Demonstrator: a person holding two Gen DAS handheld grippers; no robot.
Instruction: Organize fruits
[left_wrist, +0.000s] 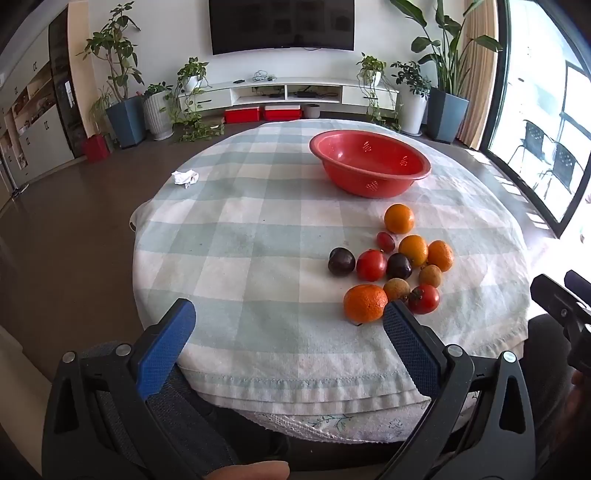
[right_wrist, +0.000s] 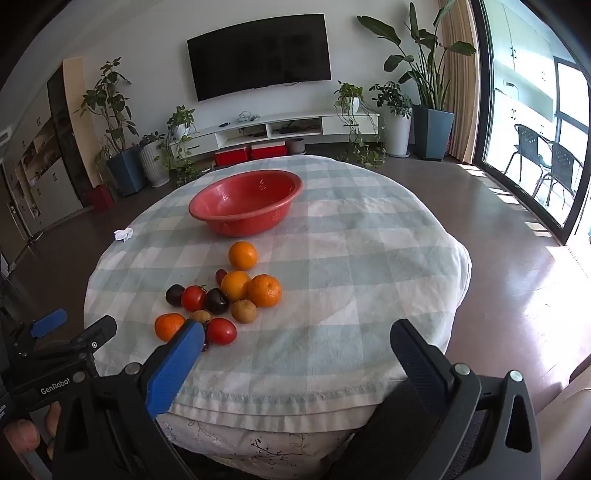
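Red bowl (left_wrist: 370, 162) seemingly empty, fruit pile (left_wrist: 395, 262) beside it, checked tablecloth (left_wrist: 240, 229)

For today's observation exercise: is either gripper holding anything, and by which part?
Nothing is held. The left gripper and right gripper are both open over the table edge, short of the fruit.
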